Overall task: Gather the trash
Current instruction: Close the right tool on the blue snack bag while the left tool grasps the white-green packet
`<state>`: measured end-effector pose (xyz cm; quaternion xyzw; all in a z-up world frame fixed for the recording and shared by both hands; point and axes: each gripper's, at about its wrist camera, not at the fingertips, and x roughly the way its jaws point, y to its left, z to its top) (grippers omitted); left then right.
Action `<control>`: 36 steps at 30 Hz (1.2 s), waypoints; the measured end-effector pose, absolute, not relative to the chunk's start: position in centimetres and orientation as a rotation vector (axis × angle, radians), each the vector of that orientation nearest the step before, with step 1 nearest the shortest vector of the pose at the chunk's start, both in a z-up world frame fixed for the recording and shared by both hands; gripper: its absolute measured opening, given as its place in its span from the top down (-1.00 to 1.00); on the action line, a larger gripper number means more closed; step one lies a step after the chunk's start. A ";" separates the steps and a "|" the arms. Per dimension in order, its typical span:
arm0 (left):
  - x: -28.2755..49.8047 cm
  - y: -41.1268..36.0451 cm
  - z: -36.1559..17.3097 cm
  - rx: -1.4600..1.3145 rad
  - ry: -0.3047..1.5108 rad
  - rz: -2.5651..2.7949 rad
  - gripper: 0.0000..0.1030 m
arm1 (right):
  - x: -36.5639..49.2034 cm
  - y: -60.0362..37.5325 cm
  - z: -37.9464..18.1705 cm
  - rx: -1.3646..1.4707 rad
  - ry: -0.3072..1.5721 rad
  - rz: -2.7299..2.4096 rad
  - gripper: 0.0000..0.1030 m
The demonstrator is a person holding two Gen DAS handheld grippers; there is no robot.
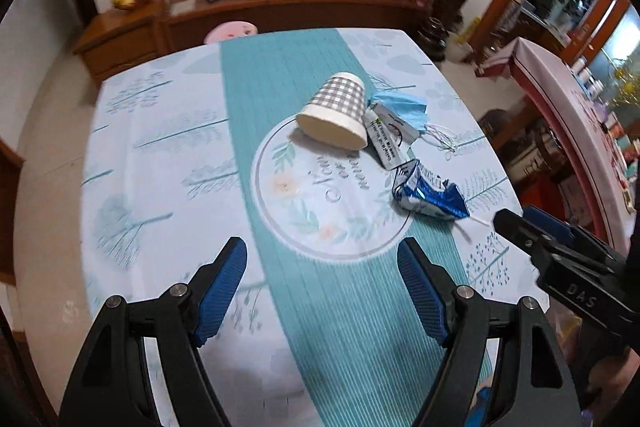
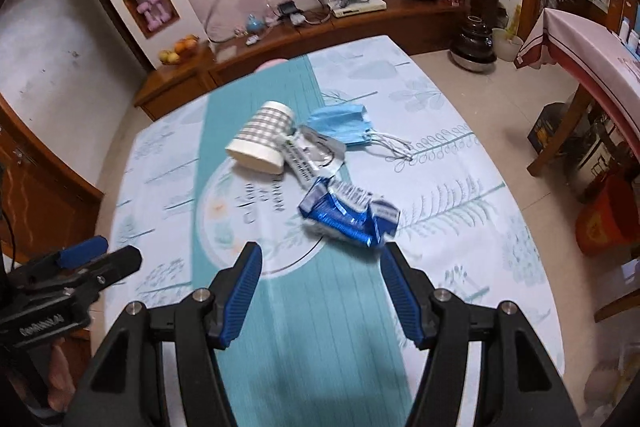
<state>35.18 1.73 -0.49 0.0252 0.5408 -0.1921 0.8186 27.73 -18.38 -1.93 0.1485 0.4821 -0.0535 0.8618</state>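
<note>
Trash lies on the table (image 1: 160, 147): a grey-checked paper cup (image 1: 338, 111) (image 2: 262, 139) tipped on its side, a blue face mask (image 1: 402, 107) (image 2: 344, 125), a white printed wrapper (image 1: 386, 139) (image 2: 310, 155) and a crumpled blue foil packet (image 1: 430, 195) (image 2: 346, 215). My left gripper (image 1: 322, 255) is open over the teal stripe, short of the cup, nothing between its fingers. My right gripper (image 2: 320, 259) is open just short of the foil packet, empty. Each gripper also shows in the other view: the right gripper (image 1: 508, 219) and the left gripper (image 2: 120, 253).
A wooden sideboard (image 2: 320, 27) with fruit, cables and appliances runs along the far wall. A second table with a pink cloth (image 2: 592, 43) stands to the right, an orange bucket (image 2: 608, 219) on the floor near it. A pink stool (image 1: 232, 31) sits behind the table.
</note>
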 end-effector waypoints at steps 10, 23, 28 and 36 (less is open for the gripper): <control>39.9 -0.4 -3.7 0.075 1.202 -0.485 -0.48 | 33.8 -18.2 -6.4 0.027 1.094 -0.020 -0.32; 40.4 -1.4 -5.0 0.043 1.236 -0.365 -0.48 | 37.0 -17.6 -12.8 -0.196 1.222 0.174 -0.41; 39.5 -2.7 -5.5 -0.025 1.255 -0.292 -0.48 | 36.8 -19.2 -13.5 -0.159 1.239 0.260 -0.12; 39.9 -7.5 -7.1 -0.117 1.267 -0.247 -0.48 | 35.8 -23.4 -12.3 -0.016 1.208 0.283 0.12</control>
